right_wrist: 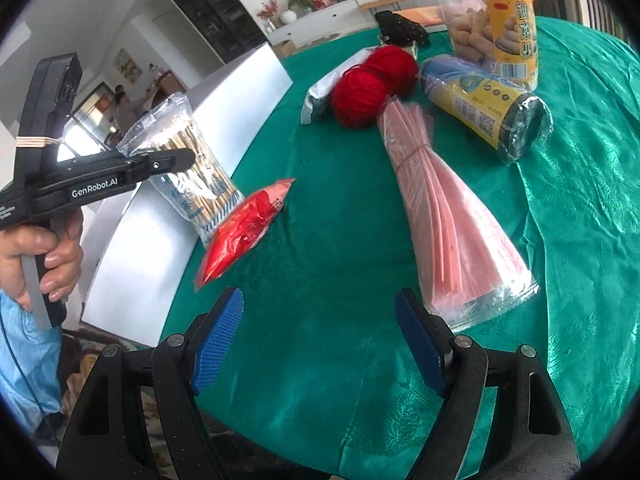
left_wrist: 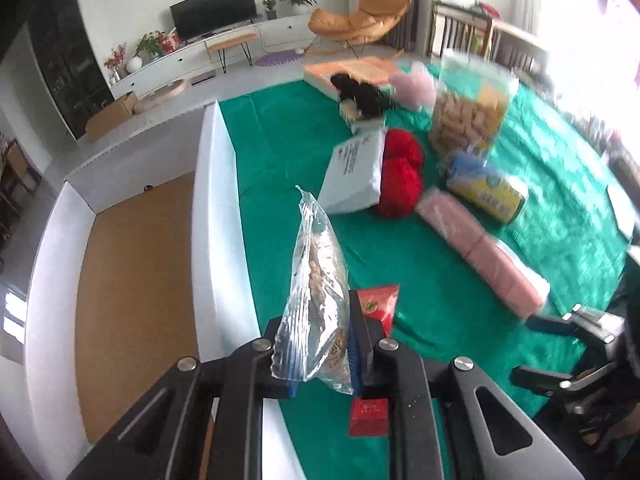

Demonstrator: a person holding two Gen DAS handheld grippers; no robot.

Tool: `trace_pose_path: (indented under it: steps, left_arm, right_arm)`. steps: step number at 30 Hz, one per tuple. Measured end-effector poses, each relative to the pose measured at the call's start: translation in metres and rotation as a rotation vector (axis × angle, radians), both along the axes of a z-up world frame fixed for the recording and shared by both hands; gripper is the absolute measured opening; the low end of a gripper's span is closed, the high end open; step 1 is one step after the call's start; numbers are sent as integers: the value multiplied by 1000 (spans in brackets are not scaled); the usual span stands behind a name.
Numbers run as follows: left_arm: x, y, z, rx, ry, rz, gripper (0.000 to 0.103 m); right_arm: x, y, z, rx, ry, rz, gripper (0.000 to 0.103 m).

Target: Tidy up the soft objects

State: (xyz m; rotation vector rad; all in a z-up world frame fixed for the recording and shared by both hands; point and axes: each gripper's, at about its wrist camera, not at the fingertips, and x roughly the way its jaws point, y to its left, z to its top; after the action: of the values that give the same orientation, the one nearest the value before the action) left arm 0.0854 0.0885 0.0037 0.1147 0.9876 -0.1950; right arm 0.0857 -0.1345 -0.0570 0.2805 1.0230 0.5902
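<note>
Left gripper [left_wrist: 316,344] first: found clamped shut on the clear bag of sticks [left_wrist: 316,280], with the bag standing on end just right of the white box [left_wrist: 216,208] wall. Could not tell whether the bag's lower end touched the green cloth [right_wrist: 320,360]. Saw a hand [right_wrist: 40,256] wrapped round that gripper's handle in the right wrist view.

Judged the step in hand as carrying the bag leftward over the wall and into the box. Called, on that reading, for a firm pinch, since slick film slides; for a lift high enough to clear the rim; for lowering the bag flat before letting go, not dropping it on end. Risked otherwise catching the floppy top on the wall, or dragging the red packet [right_wrist: 244,228] lying just beside the bag, right of the box.

Looked into the box: bare brown floor, nothing seen inside the part in view.

Moved right from the box: right gripper [right_wrist: 320,332] spread wide and holding nothing, hanging over bare cloth between the red packet and the pink packet [right_wrist: 452,240]. Noted farther right of the box two red yarn balls [right_wrist: 360,96] touching a white mailer [left_wrist: 352,176], then a blue-and-yellow roll [right_wrist: 480,108], then a clear jar [right_wrist: 492,32] packed with tan finger snacks. Spotted, well beyond the box, an orange tray [left_wrist: 348,70] with a black soft thing [left_wrist: 360,92] at its near edge.
</note>
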Motion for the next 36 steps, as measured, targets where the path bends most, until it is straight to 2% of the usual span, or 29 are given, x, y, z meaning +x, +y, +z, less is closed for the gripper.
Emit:
trace_pose_path:
  steps: [4, 6, 8, 11, 12, 13, 15, 18, 20, 22, 23, 24, 25, 26, 27, 29, 31, 34, 36]
  left_arm:
    - [-13, 37, 44, -166, -53, 81, 18]
    - [-25, 65, 68, -180, -104, 143, 18]
    - [-38, 98, 89, -117, -160, 236, 18]
    - [-48, 149, 92, 79, -163, 438, 25]
    - [-50, 165, 87, 135, -146, 498, 52]
    - [-52, 178, 83, 168, -123, 549, 98]
    - [-62, 200, 77, 144, -128, 625, 102]
    - [-73, 215, 71, 11, -110, 670, 102]
    - [-76, 211, 71, -46, -116, 660, 102]
    - [-78, 193, 73, -83, -131, 609, 102]
    - [-79, 180, 74, -103, -133, 567, 102]
    - [-79, 167, 75, -121, -130, 522, 102]
    - [-79, 150, 75, -139, -126, 461, 102]
    - [-79, 131, 75, -150, -124, 401, 102]
    - [-79, 110, 76, -160, -126, 344, 102]
    - [-78, 75, 76, -173, -122, 258, 102]
    - [-77, 35, 67, -206, -95, 174, 102]
    - [-61, -13, 40, -222, -18, 102, 102]
    - [-47, -44, 10, -185, 21, 87, 102]
  right_arm:
    - [1, -15, -2, 43, 8, -49, 81]
    - [0, -18, -1, 57, 7, -59, 81]
    - [0, -19, -1, 61, 5, -60, 81]
    - [2, -11, -4, 61, 26, -29, 82]
    - [4, -4, -3, 61, 31, -6, 82]
    - [5, 7, -2, 58, 29, 23, 82]
    - [8, 33, 4, 38, 18, 79, 82]
    - [21, 82, 10, 18, 17, 149, 83]
    - [34, 118, 5, -11, 36, 166, 83]
    - [46, 151, -11, -135, 63, 170, 83]
    - [46, 160, -12, -178, 10, 172, 84]
    - [44, 165, -10, -253, -57, 164, 79]
    - [42, 166, -12, -338, -84, 158, 73]
    - [41, 160, -13, -375, -105, 143, 29]
    - [40, 148, -13, -364, -113, 125, 22]
    - [38, 120, -11, -328, -100, 82, 19]
    - [29, 83, 4, -265, -137, 27, 18]
    - [18, 25, 27, -193, -184, -70, 18]
    - [17, -18, 36, -181, -202, -170, 18]
